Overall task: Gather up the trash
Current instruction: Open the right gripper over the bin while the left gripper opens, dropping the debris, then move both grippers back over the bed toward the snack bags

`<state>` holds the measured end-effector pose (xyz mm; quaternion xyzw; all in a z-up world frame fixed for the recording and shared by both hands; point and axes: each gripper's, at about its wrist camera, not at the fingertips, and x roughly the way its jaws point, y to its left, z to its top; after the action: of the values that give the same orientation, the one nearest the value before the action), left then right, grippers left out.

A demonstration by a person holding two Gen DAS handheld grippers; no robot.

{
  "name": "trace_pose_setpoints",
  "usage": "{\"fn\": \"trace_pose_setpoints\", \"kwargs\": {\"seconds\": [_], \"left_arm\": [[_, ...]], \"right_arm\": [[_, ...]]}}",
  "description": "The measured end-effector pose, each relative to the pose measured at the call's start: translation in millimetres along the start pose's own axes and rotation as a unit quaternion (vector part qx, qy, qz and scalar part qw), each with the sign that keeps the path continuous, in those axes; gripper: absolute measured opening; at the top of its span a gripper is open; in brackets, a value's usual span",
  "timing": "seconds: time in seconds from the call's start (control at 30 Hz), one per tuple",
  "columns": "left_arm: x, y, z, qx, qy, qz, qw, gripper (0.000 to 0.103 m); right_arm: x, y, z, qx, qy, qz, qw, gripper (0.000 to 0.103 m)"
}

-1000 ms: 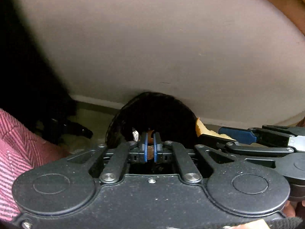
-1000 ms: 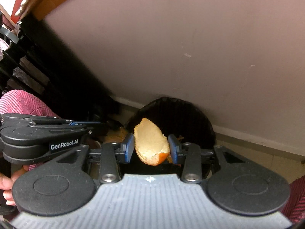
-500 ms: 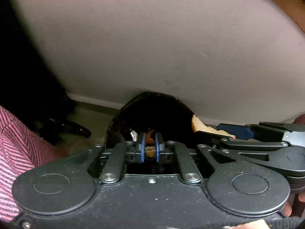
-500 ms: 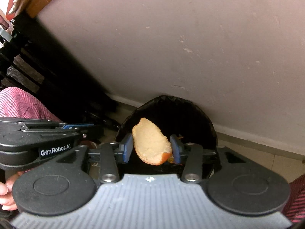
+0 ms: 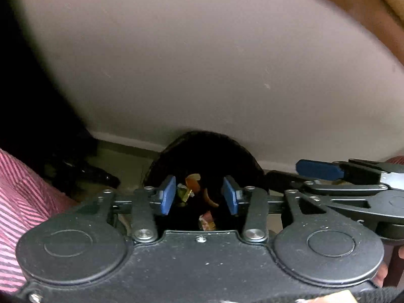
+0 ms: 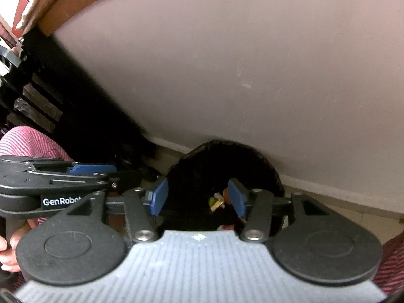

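Both tools angled steeply down over the black bin (image 5: 207, 151) by the wall. Left tool (image 5: 199, 195) opening, pads apart, nothing between. Right tool (image 6: 198, 197) opening wider, also empty. Scraps of trash (image 5: 192, 181) lying inside the bin, below the pads.

Each wrist camera sits just behind its own fingers, angled steeply down, close above the black bin (image 5: 204, 151) (image 6: 222, 161) by the wall (image 5: 202, 63) (image 6: 252, 63). Both views share these, and each catches the other gripper at its edge.
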<state>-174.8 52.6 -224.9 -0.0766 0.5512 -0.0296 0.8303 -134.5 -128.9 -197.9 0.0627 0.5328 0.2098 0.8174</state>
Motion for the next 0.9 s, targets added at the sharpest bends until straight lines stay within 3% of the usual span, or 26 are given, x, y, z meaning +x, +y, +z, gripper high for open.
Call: {"fn": "trace_pose_setpoints", "kwargs": {"seconds": [0.23,0.4,0.67,0.9], "left_arm": [[-40,8,20,0.014,-0.033,-0.008,0.9993,0.047],[-86,5,36,0.041,-0.079,-0.022,0.9958,0.049],[-152,-8,63,0.072,-0.162,-0.045,0.9831,0.052],[-207,-18,91,0.090,-0.227,-0.063,0.9678,0.057]], "right_arm": [[-42,2,14,-0.020,-0.050,0.002,0.999,0.068],[-85,3,25,-0.044,-0.101,0.023,0.994,0.071],[-152,1,54,-0.056,-0.187,0.052,0.979,0.074],[-204,-7,84,-0.069,-0.263,0.051,0.961,0.077]]}}
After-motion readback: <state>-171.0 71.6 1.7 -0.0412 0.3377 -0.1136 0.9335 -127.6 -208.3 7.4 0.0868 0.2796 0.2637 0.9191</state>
